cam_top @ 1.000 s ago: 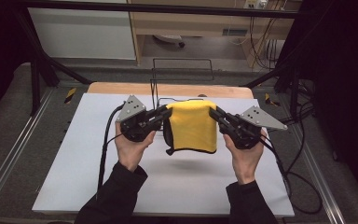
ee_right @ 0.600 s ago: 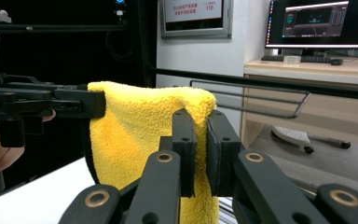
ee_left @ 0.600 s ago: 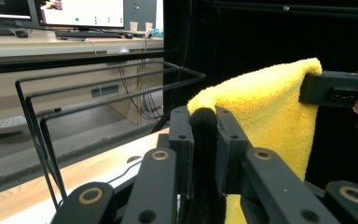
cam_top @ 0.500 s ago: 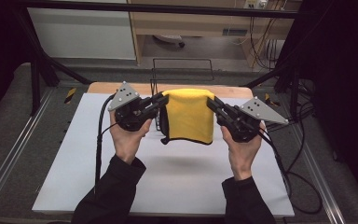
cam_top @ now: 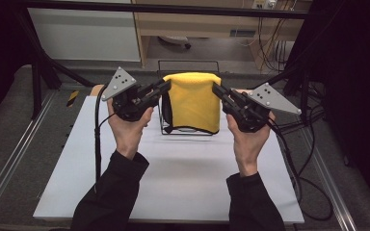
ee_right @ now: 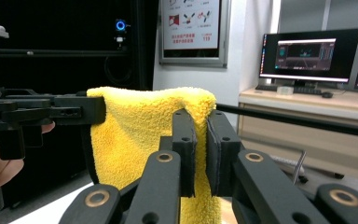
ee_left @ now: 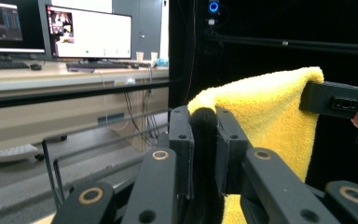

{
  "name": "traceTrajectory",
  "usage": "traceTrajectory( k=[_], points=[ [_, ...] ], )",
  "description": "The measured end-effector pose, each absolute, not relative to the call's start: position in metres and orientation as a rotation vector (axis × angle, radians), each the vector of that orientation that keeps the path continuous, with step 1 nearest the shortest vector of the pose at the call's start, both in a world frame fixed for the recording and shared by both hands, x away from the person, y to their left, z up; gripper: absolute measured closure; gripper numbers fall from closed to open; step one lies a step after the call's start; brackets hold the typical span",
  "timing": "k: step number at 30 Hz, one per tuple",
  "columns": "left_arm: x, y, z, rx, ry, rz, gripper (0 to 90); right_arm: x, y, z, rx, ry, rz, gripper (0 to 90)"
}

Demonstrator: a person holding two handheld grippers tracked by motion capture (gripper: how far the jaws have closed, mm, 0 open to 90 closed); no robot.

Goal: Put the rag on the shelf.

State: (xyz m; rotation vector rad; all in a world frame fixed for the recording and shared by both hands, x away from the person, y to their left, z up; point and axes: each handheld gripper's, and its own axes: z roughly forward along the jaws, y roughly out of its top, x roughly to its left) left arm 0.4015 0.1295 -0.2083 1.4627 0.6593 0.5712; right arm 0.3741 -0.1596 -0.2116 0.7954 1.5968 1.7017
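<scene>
A yellow towel [cam_top: 192, 101] with a black hem hangs in the air between my two grippers, its lower edge clear of the white table [cam_top: 173, 178]. My left gripper [cam_top: 166, 86] is shut on its upper left corner. The left gripper view has those jaws [ee_left: 204, 116] pinching the black hem, with yellow towel [ee_left: 270, 112] spreading rightward. At the upper right corner my right gripper [cam_top: 217, 89] is shut on the cloth. Its own view shows the pads [ee_right: 199, 116] closed on the towel [ee_right: 135, 130], and the left gripper [ee_right: 74, 109] gripping the far corner.
A black wire rack [cam_top: 188, 61] stands on the table right behind the hanging towel. A small yellow-and-black object [cam_top: 72, 97] lies off the table's left edge. Cables [cam_top: 294, 159] trail from the right gripper over the table's right side. Desks with monitors [ee_left: 91, 32] stand beyond.
Both hands have risen together, carrying the towel up off the table. It now hangs higher, in front of the wire rack. Both grips are unchanged.
</scene>
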Motion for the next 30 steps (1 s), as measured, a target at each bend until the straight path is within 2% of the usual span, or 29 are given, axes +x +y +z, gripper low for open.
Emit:
traceTrajectory(
  k=[10, 30],
  points=[
    [0.406, 0.135, -0.177, 1.422, 0.636, 0.617, 79.4, 0.380, -0.151, -0.181, 0.753, 1.553, 1.718, 83.8],
    [0.422, 0.132, -0.141, 1.394, 0.611, 0.650, 79.4, 0.398, -0.148, -0.143, 0.736, 1.490, 1.722, 83.8]
  ],
)
